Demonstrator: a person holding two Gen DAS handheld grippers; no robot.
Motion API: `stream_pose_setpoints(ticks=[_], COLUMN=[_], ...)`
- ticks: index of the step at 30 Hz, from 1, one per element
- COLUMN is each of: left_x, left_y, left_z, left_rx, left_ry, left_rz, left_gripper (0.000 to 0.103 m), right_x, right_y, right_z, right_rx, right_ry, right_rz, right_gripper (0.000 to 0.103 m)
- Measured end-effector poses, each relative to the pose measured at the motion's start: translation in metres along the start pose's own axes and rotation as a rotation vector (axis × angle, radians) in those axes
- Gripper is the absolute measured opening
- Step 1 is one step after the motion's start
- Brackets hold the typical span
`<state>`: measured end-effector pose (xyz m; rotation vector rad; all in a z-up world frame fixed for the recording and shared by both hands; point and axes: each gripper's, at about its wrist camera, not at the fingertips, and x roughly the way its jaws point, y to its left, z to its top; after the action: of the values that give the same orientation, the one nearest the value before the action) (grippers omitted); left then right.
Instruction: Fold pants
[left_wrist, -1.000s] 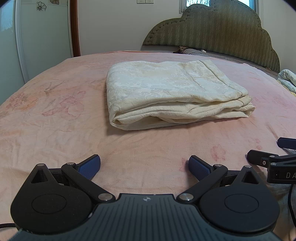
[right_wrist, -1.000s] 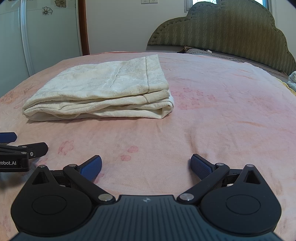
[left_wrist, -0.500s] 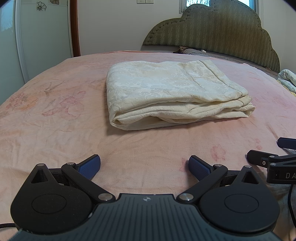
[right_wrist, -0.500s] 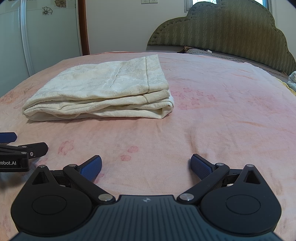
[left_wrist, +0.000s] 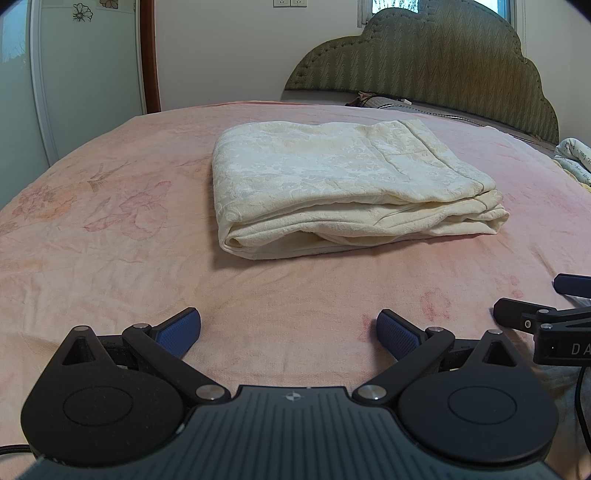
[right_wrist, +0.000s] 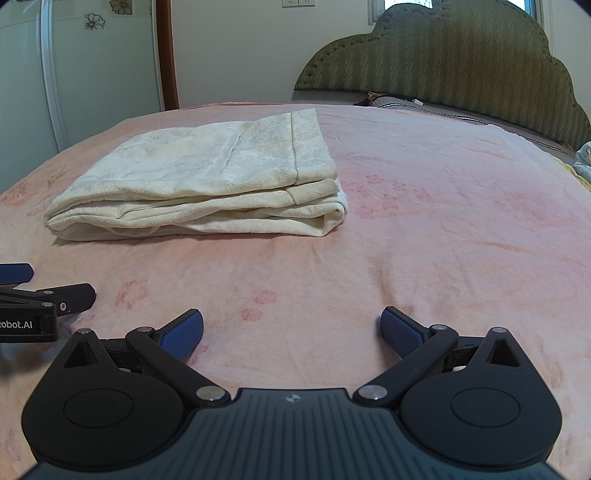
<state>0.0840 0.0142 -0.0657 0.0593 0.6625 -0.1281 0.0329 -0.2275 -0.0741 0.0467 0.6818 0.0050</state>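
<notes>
Cream patterned pants (left_wrist: 332, 181) lie folded in a flat rectangular stack on the pink bed, ahead of both grippers; in the right wrist view the pants (right_wrist: 207, 184) sit ahead and to the left. My left gripper (left_wrist: 288, 328) rests low over the bedspread, open, with nothing between its blue pads and well short of the stack. My right gripper (right_wrist: 291, 328) is likewise open and empty. Each gripper shows at the edge of the other's view: the right gripper (left_wrist: 554, 317) at the far right, the left gripper (right_wrist: 40, 299) at the far left.
A pink floral bedspread (left_wrist: 110, 240) covers the bed. An olive padded headboard (left_wrist: 443, 62) stands behind it, with a pillow (left_wrist: 391, 101) at its base. Some pale cloth (left_wrist: 576, 155) lies at the right edge. A white wardrobe door (left_wrist: 74, 74) rises at the left.
</notes>
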Motion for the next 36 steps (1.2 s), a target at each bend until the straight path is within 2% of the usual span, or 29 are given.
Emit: stream_pose_setpoints(ticks=[28,36], left_x=[0.0,-0.0051], left_y=[0.0004,0.0058], left_z=[-0.0003,0.0042], left_rx=[0.001,0.024], left_ry=[0.001,0.05], left_rz=[0.001,-0.063], left_gripper=[0.103,0.103], right_x=[0.0001,-0.0005], right_y=[0.0002,0.001], right_z=[-0.0004,0.0], right_rx=[-0.004,0.0], right_ry=[0.001,0.002], right_rz=[-0.002,-0.006], right_gripper=[0.103,0.103])
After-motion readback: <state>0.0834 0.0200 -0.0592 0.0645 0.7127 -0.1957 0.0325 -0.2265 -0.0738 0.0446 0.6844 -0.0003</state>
